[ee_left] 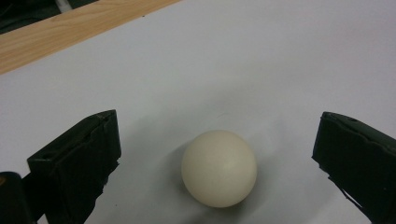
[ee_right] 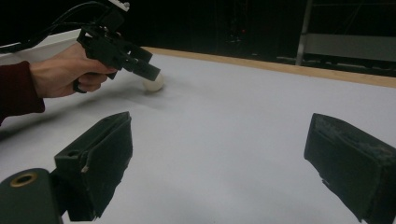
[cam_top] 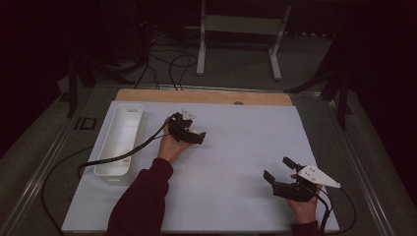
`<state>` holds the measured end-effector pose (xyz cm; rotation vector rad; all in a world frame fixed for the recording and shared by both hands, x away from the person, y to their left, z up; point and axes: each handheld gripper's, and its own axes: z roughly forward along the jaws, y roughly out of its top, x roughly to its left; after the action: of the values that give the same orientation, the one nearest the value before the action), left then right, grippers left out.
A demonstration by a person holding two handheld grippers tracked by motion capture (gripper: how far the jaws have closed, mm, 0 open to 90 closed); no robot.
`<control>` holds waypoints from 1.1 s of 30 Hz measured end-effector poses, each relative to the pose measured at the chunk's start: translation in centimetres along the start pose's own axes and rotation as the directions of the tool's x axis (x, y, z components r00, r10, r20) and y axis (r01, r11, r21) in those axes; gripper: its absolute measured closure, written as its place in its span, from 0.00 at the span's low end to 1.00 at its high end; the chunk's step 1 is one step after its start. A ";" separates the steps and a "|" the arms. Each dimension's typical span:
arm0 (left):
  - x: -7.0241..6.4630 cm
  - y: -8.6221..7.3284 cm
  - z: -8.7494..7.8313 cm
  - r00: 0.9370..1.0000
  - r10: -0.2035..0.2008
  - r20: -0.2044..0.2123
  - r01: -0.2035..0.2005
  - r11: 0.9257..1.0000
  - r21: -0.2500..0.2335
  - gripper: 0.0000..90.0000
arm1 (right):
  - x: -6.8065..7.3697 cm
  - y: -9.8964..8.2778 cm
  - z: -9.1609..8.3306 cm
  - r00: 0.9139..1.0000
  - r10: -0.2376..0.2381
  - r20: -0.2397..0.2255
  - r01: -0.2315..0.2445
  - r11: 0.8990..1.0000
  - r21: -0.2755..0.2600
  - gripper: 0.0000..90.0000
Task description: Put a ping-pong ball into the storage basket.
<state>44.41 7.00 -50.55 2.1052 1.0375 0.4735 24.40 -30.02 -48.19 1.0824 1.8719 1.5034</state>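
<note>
- My left hand-held gripper (ee_left: 217, 154) is wide open around the ball (ee_left: 219, 168) on the table (ee_left: 261, 56).
- Next I think I squeeze it gently.
- My right hand-held gripper (ee_right: 219, 163) waits open, holding nothing.

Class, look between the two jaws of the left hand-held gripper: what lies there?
A white ball rests on the white table between the open jaws of the left hand-held gripper, touching neither, as the left gripper view shows.

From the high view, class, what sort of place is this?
Probably a recording lab: a white-covered table in a dark room, a cabled left gripper over a white ball, and a white equipment stand behind.
</note>
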 end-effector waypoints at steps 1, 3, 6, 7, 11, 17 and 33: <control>0.0 0.0 0.0 1.000 0.003 -0.002 -0.003 1.000 0.003 0.02 | 0.0 0.0 0.0 1.000 0.000 0.001 0.000 1.000 0.000 0.09; 0.0 -0.1 0.1 1.000 0.002 -0.001 -0.002 1.000 0.004 0.02 | 0.0 0.0 0.0 1.000 -0.001 0.001 0.001 1.000 0.000 0.09; 0.0 -0.1 0.1 1.000 0.004 -0.002 -0.004 1.000 0.008 0.02 | 0.0 0.0 0.0 1.000 0.000 0.000 0.000 1.000 0.001 0.09; 0.0 -0.2 0.1 1.000 0.005 -0.002 -0.005 1.000 0.009 0.02 | 0.0 0.0 0.0 1.000 -0.002 0.000 0.002 1.000 0.000 0.09; 0.0 -0.2 0.2 1.000 0.004 -0.002 -0.004 1.000 0.013 0.03 | 0.0 0.0 0.0 1.000 -0.002 0.001 0.002 1.000 0.000 0.09; 0.1 -0.2 0.2 1.000 0.003 0.002 -0.003 1.000 0.030 0.04 | 0.0 0.0 0.0 1.000 0.001 0.000 -0.001 1.000 -0.001 0.09; 0.0 -0.5 0.2 1.000 0.012 -0.007 -0.011 0.998 0.064 0.19 | 0.0 0.0 0.0 1.000 0.001 0.002 -0.001 1.000 -0.001 0.09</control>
<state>44.28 7.08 -51.03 2.1682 1.0577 0.4594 24.37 -30.06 -48.16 1.0841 1.8694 1.5027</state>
